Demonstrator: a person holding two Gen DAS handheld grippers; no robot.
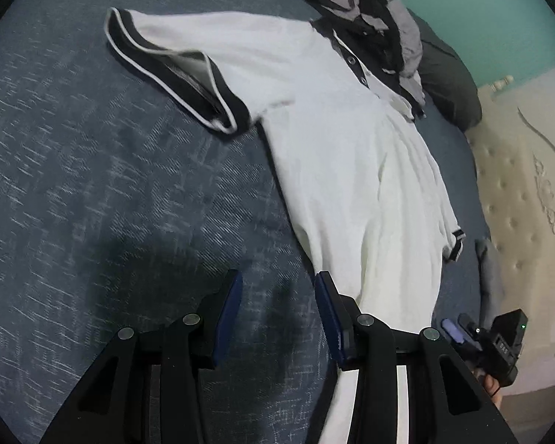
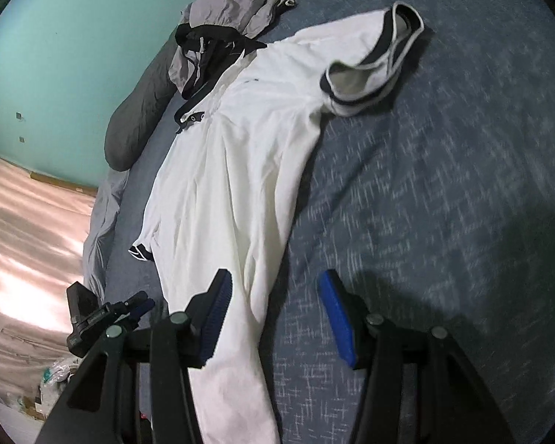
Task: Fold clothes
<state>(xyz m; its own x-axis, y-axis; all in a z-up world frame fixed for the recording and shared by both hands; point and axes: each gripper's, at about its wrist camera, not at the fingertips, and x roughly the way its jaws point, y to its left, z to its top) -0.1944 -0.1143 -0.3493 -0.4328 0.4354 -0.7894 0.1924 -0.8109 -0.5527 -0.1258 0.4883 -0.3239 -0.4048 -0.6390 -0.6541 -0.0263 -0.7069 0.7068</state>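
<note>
White shirt lies below both spread-open grippers.

The white polo shirt is soft matt cloth, lightly creased, with ribbed black-and-white knit bands at the sleeve cuffs and small glossy buttons on its dark placket, and it lies on a bed cover of coarse blue woven fabric flecked with pale threads. Behind it, the grey garment looks thin and smooth with a faint sheen, beside a dull dark pillow. Both the left gripper and right gripper are matt black plastic with round metal pins and ridged blue rubbery pads lining the jaws.
</note>
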